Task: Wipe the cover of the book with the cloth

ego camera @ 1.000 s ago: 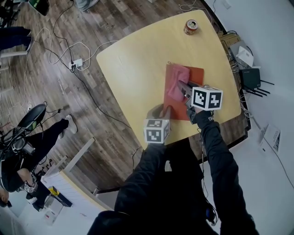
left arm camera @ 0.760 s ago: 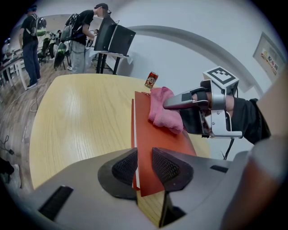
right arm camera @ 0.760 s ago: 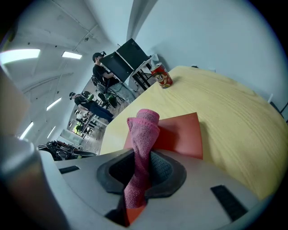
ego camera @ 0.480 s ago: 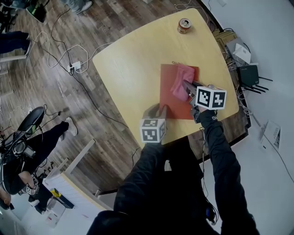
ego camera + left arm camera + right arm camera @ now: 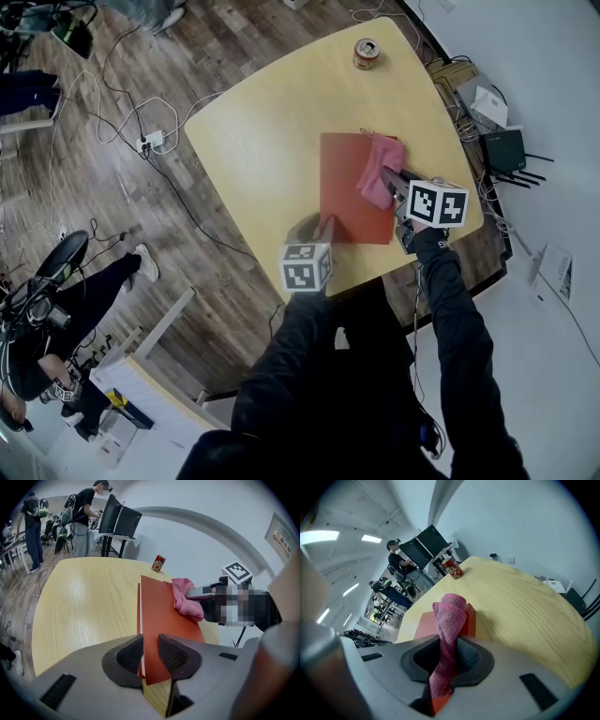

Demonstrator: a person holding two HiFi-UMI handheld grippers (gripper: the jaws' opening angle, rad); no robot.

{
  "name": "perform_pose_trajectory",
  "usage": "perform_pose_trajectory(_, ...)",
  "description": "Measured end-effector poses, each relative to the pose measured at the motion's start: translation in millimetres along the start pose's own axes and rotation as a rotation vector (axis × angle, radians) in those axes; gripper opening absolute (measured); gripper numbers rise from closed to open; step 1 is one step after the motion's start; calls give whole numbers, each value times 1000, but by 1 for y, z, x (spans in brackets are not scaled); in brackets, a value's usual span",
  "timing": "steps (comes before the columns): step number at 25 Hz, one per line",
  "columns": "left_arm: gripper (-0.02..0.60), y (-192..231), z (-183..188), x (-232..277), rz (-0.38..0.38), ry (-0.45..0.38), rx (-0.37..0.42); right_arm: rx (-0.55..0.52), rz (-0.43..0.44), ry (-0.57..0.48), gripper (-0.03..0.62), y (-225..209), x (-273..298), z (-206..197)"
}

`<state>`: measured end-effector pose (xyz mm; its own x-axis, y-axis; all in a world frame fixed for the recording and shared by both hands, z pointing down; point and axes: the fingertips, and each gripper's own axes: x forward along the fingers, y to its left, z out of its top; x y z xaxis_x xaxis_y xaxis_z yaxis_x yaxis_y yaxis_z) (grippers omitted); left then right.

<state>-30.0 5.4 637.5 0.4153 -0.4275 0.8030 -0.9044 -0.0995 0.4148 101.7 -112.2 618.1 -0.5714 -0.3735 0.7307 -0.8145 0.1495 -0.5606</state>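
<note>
A red book (image 5: 345, 192) lies flat on the round wooden table (image 5: 262, 141). My left gripper (image 5: 323, 226) is shut on the book's near corner. In the left gripper view its dark pads (image 5: 130, 654) clamp the red cover (image 5: 161, 616) and white page edge. My right gripper (image 5: 386, 176) is shut on a pink cloth (image 5: 381, 180), which rests bunched on the cover near its right edge. In the right gripper view the cloth (image 5: 449, 620) runs up between the jaws, with the book (image 5: 423, 623) under it. From the left gripper view the cloth (image 5: 186, 603) sits on the cover's far right.
A red drink can (image 5: 365, 53) stands at the table's far edge, also in the left gripper view as a can (image 5: 159, 563). Cables and a power strip (image 5: 150, 142) lie on the wood floor to the left. A black box (image 5: 502, 150) sits beyond the right edge.
My right gripper has dragged the pink cloth across the cover from its left-middle part to its right edge. The left gripper keeps its hold on the book's near corner.
</note>
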Motion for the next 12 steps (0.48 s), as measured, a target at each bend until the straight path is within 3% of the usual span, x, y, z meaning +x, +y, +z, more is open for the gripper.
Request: perform_pose_trajectory(12,123,-1,-1,-1,3,11,0,2,100,-52,77,31,-17,11)
